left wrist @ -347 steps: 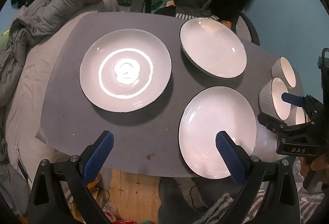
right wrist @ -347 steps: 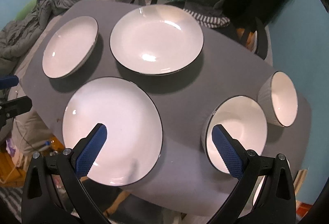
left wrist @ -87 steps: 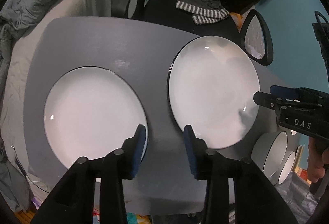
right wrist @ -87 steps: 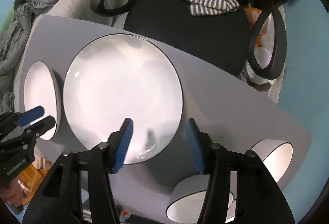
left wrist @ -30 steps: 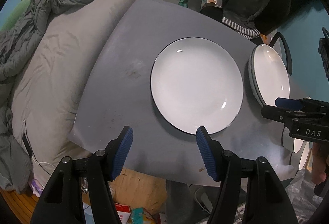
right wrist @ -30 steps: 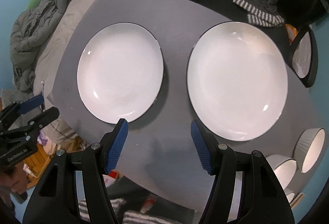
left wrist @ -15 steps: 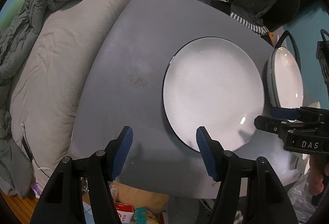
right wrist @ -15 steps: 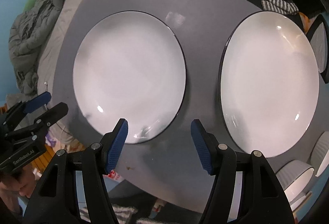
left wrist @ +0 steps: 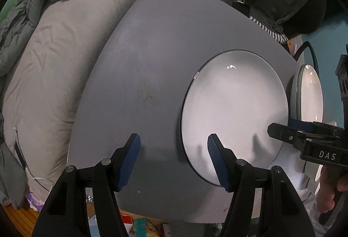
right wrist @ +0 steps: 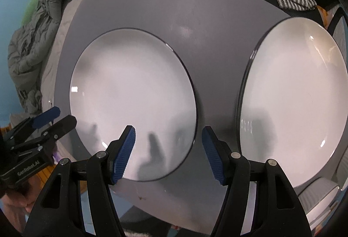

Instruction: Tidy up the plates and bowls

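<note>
Left wrist view: the left gripper [left wrist: 173, 158] hangs with its jaws spread wide and empty over the grey table [left wrist: 152, 58], at the lower centre of the frame. Its right blue pad [left wrist: 217, 164] overlaps the near-left rim of a white plate with a dark rim [left wrist: 233, 113], lying flat at right of centre. A second white plate [left wrist: 310, 93] sits at the far right edge, well apart from the gripper. The right gripper [left wrist: 304, 128] enters from the lower right edge; whether it is open or shut cannot be told here. A grey duvet [left wrist: 54, 52] fills the left side.

Right wrist view: the right gripper [right wrist: 168, 151] is open and holds nothing, at the lower centre. Its left pad [right wrist: 124, 151] lies over the near part of the left white plate [right wrist: 132, 95]; its right pad [right wrist: 212, 153] lies over bare table between the 2 plates. The right plate [right wrist: 295, 102] occupies the right half. A ribbed white bowl [right wrist: 319, 193] shows at the lower right. The left gripper [right wrist: 43, 124] appears at the left edge.
</note>
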A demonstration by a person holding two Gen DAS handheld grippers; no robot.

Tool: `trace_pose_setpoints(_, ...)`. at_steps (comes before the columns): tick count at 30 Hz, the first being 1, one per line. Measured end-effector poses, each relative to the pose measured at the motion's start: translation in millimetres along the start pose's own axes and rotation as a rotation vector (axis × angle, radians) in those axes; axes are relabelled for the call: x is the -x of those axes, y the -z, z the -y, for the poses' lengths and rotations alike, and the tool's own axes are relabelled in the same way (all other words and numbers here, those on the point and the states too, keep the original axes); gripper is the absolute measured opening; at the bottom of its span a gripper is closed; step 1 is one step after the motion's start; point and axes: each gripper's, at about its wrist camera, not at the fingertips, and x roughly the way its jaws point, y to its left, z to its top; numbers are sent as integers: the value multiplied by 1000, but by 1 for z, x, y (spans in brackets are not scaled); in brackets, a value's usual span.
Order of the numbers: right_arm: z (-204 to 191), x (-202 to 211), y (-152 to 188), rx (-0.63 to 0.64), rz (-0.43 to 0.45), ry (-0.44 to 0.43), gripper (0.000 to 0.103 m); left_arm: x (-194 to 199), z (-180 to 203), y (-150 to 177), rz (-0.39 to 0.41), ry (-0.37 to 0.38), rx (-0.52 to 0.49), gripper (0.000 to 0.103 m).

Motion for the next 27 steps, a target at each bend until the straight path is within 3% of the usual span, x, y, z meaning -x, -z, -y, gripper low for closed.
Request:
trace_pose_setpoints(18, 5, -5, -12, -22, 3, -25, 64, -15, 19, -11, -31, -20, -59, 65)
trace_pose_setpoints(21, 3, -6, -13, -21, 2, -23, 63, -17, 19, -13, -38, -10, -54, 51)
trace_pose_setpoints(25, 1, -7, -14, -26, -3, -29, 54, -16, 15, -13, -51, 17, -34, 43)
trace_pose_setpoints(27, 2, -7, -15, -24, -3, -26, 51, -16, 14, -14, -56, 24, -29, 33)
